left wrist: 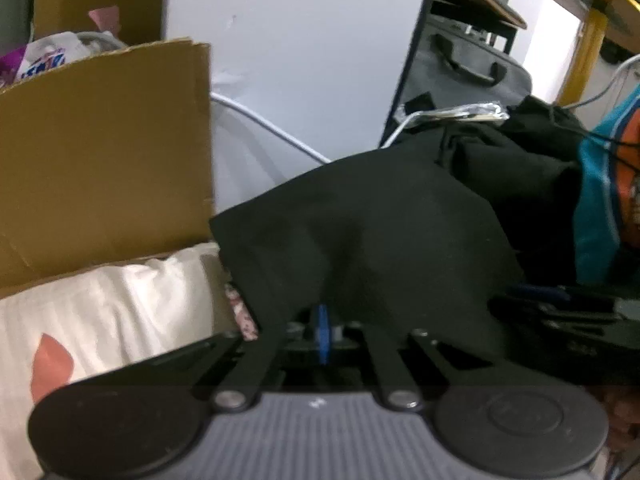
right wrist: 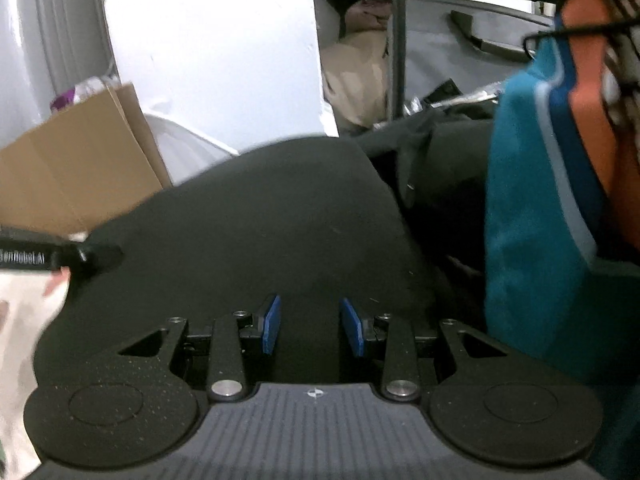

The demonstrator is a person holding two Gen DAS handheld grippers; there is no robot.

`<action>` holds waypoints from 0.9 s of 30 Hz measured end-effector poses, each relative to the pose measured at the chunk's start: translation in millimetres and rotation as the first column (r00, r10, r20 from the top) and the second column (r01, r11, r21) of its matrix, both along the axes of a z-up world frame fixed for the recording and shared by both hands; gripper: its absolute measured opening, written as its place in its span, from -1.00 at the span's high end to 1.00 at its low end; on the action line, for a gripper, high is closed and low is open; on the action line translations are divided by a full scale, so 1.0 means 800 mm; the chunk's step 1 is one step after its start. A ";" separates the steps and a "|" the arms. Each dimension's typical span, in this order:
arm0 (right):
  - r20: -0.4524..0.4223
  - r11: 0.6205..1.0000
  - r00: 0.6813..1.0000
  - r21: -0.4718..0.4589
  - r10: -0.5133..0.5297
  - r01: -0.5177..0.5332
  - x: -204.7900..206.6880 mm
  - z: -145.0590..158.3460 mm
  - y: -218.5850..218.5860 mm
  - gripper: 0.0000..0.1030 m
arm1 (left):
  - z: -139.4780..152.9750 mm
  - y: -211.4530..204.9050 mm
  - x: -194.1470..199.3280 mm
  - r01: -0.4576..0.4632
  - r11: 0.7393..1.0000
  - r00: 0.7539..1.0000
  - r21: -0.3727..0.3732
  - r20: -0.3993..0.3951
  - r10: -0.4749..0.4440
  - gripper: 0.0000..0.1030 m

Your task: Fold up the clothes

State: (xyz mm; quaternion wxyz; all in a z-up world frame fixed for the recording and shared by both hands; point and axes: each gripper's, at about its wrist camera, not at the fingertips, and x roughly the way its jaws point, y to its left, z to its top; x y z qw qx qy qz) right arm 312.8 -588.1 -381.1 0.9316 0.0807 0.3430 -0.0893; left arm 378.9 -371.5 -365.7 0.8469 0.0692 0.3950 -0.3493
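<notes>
From the left wrist: the left gripper (left wrist: 322,334) has its blue pads pressed together, clamped on the near edge of the black garment (left wrist: 372,224). The cloth puckers upward from the pinch and drapes away, its far corner reaching toward the cardboard box (left wrist: 104,152). A white pillow (left wrist: 108,304) lies just beside it on the left.

Over to the right wrist: the right gripper (right wrist: 310,326) sits with its jaws apart, blue pads either side of a bare stretch of the same black garment (right wrist: 260,216), nothing pinched. A teal and orange garment (right wrist: 536,216) hangs close on the right.

To do this fold well, I'd say the right gripper should take the edge level with the left's grip, so both corners lift evenly and the teal piece stays clear.
</notes>
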 end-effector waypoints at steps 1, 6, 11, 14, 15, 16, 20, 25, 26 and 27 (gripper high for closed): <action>-0.007 1.000 1.000 -0.003 -0.003 0.003 -0.005 -0.003 -0.002 0.21 | 0.000 0.002 0.002 -0.006 1.000 1.000 0.002 -0.001 0.006 0.95; -0.043 0.999 0.998 0.004 -0.040 0.040 -0.033 -0.012 -0.016 0.21 | 0.010 0.010 -0.004 -0.025 0.998 0.998 0.062 0.057 0.021 0.95; -0.047 0.996 0.995 0.012 -0.084 0.085 -0.061 -0.003 -0.022 0.21 | 0.038 0.020 -0.017 -0.025 0.999 0.997 0.046 0.077 0.021 0.90; -0.012 0.996 0.997 0.033 -0.079 0.079 -0.074 0.011 -0.014 0.21 | 0.054 0.022 -0.031 -0.002 1.000 0.997 0.019 0.082 0.000 0.39; -0.001 0.996 0.997 0.039 -0.076 0.076 -0.077 0.016 -0.011 0.21 | 0.056 0.022 -0.036 0.003 1.000 0.997 0.010 0.083 -0.004 0.16; 0.008 0.997 0.998 0.045 -0.069 0.069 -0.078 0.019 -0.006 0.21 | 0.058 0.021 -0.043 0.009 1.000 0.996 0.003 0.087 -0.009 0.03; 0.025 0.997 0.999 0.067 -0.043 0.041 -0.078 0.026 0.012 0.21 | 0.055 0.009 -0.064 0.032 0.999 0.995 -0.004 0.095 -0.032 -0.15; 0.009 0.997 1.000 0.071 0.001 -0.001 -0.070 0.016 0.032 0.20 | 0.028 -0.009 -0.078 0.047 0.998 0.996 0.031 0.069 -0.049 -0.16; 0.003 0.997 1.000 0.073 0.006 -0.006 -0.068 0.012 0.035 0.20 | 0.020 -0.012 -0.080 0.050 0.998 0.996 0.045 0.065 -0.053 -0.16; -0.013 0.998 1.000 0.069 0.002 -0.001 -0.070 0.006 0.036 0.20 | 0.013 -0.015 -0.081 0.053 0.997 0.996 0.058 0.062 -0.057 -0.15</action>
